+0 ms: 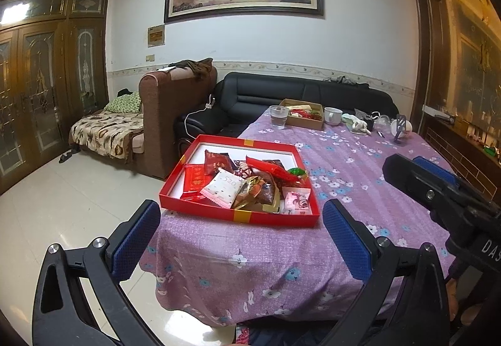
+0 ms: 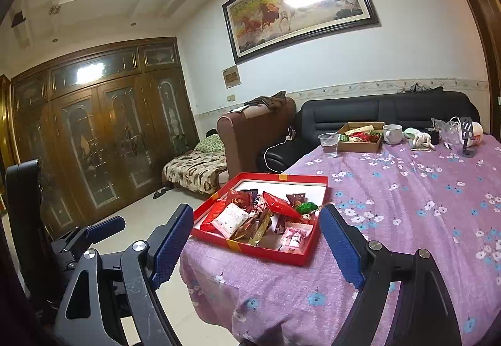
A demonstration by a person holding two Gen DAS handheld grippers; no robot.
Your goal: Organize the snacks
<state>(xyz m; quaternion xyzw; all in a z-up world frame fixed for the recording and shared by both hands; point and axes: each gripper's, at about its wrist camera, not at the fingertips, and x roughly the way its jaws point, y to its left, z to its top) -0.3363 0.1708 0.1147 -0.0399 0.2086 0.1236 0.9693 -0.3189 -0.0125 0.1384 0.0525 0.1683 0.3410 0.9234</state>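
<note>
Both grippers, left (image 1: 241, 236) and right (image 2: 255, 244), hang spread and empty; tray (image 1: 200, 205) lies ahead between fingers. Pinch one top packet (image 1: 223, 187) only.

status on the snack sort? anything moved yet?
Nothing looks sorted so far. The snacks lie in a loose pile in the red tray at the near table corner; the cardboard box at the far end also holds packets. In hand: nothing. The left tool and right tool are both open and empty, short of the tray. Left: all the picking and arranging.
</note>
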